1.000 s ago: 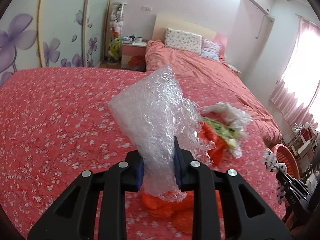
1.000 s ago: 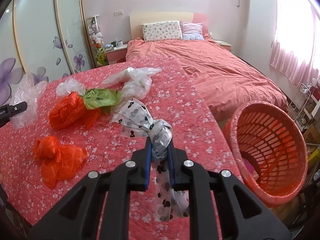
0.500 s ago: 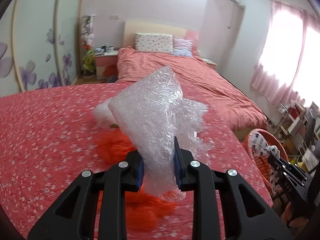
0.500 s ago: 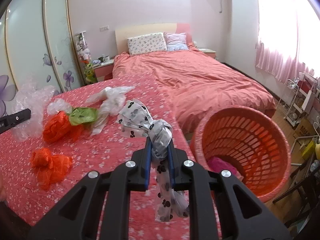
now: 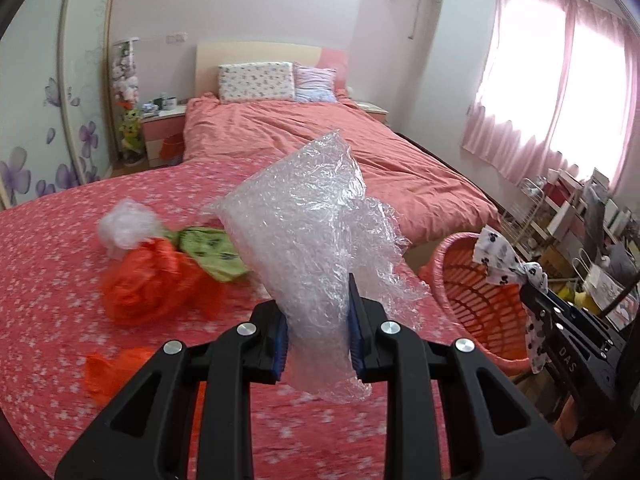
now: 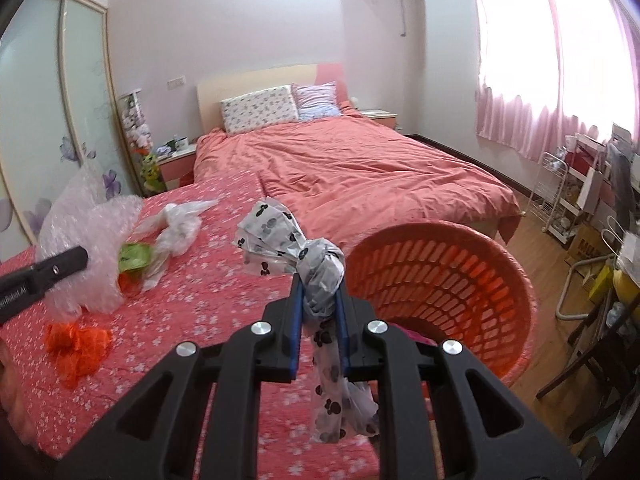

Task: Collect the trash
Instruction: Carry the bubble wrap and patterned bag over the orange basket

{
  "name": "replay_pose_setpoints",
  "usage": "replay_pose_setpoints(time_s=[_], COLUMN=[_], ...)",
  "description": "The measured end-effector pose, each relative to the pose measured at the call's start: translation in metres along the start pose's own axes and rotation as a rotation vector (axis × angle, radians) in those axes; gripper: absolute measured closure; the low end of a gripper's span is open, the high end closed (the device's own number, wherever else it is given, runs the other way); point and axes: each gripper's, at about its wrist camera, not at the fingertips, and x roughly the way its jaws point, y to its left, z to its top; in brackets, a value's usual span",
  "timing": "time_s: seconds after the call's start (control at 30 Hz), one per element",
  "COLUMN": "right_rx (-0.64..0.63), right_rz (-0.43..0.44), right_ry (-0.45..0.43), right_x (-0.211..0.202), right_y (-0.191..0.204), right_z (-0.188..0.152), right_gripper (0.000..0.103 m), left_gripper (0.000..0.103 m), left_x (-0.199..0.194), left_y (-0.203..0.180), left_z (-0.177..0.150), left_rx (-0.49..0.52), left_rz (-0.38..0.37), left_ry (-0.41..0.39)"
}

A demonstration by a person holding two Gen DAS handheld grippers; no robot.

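Observation:
My left gripper (image 5: 318, 320) is shut on a crumpled sheet of clear bubble wrap (image 5: 308, 232), held above the red flowered bedspread (image 5: 48, 264). My right gripper (image 6: 319, 312) is shut on a knotted white bag with black paw prints (image 6: 288, 244), held just left of the orange basket (image 6: 460, 280). In the left wrist view the basket (image 5: 472, 280) stands at the right, with the paw-print bag (image 5: 504, 260) over its rim. Orange bags (image 5: 152, 284), a green bag (image 5: 208, 248) and a clear bag (image 5: 126, 228) lie on the spread.
Another orange bag (image 6: 76, 344) and a clear bag (image 6: 176, 228) lie on the spread. A made bed (image 6: 360, 168) with pillows is behind. A wire rack (image 6: 560, 200), boxes and a chair crowd the right side. A wardrobe with flower doors (image 6: 60, 140) stands left.
Both grippers have swung right, toward the basket, keeping their loads. The basket is now nearer and larger in both views, and the paw-print bag sits over its rim.

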Motion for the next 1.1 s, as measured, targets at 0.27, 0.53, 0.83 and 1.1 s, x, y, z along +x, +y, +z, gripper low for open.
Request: replay_pose_setpoints(time_s=[0.27,0.53,0.83,1.1], right_rx=[0.083,0.151,0.224,0.259], right_rz=[-0.055,-0.101,-0.141,-0.157], right_ry=[-0.028,-0.037,-0.039,-0.029], right_x=[-0.001,0.002,0.012,0.026], right_y=[-0.042,-0.08,-0.118,-0.138], right_z=[0.001,-0.002,-0.005,-0.006], right_gripper=[0.087,0.087,0.087,0.087], left_gripper=[0.078,0.078,0.078,0.078], left_x=[0.019,0.046,0.074,0.097], left_y=[-0.043,-0.095,-0.141,-0.163], left_z=[-0.006,-0.01,-0.011,-0.015], left_rx=[0.022,0.079,0.134,0.146], left_rz=[-0.082,-0.163,-0.225,-0.266], left_ry=[0.028,0.059,0.091,0.141])
